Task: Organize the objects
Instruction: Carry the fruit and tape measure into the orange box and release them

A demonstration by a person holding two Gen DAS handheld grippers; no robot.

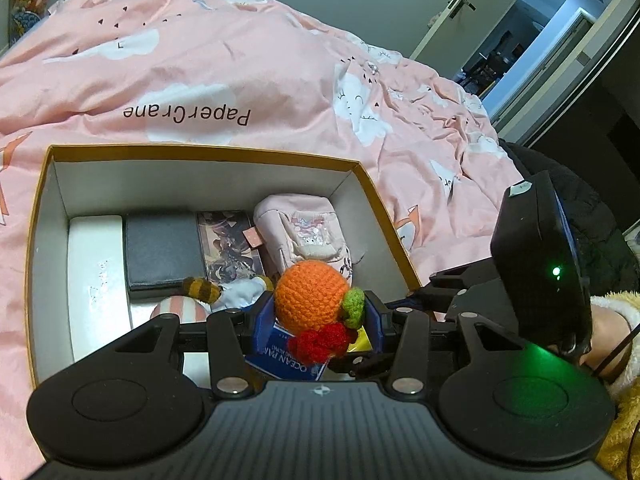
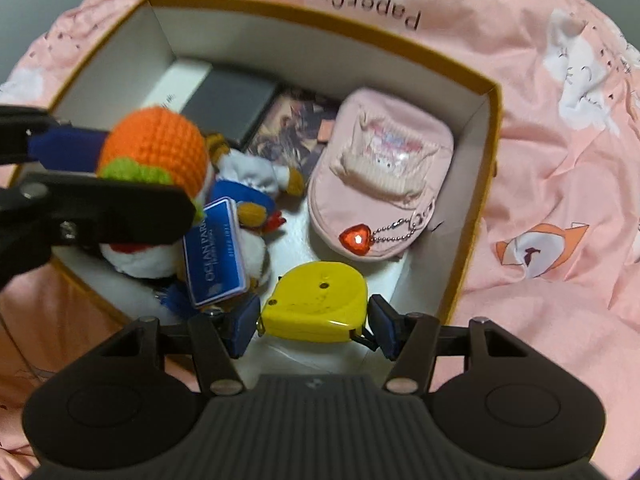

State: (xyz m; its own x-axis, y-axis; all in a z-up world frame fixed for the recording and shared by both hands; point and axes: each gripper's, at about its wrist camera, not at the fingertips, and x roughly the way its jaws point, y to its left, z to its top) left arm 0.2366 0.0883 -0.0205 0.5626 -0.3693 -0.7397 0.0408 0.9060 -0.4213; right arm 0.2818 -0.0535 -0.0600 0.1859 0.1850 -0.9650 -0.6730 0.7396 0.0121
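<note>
Packing looks well advanced: the box (image 2: pixel 490 128) on the pink bedspread (image 2: pixel 560 160) already holds a white case (image 1: pixel 96 280), a dark grey box (image 1: pixel 162 250), a picture card (image 1: pixel 230 242), a pink pouch (image 2: pixel 380 168) and a plush toy with a blue tag (image 2: pixel 218 252). The left gripper (image 1: pixel 318 312) pinches the crocheted orange (image 1: pixel 310 300) above the box interior; the right gripper (image 2: pixel 314 320) is clamped on the yellow tape measure (image 2: pixel 316 308) low at the near wall. Judged remaining: both items to be released inside.
</note>
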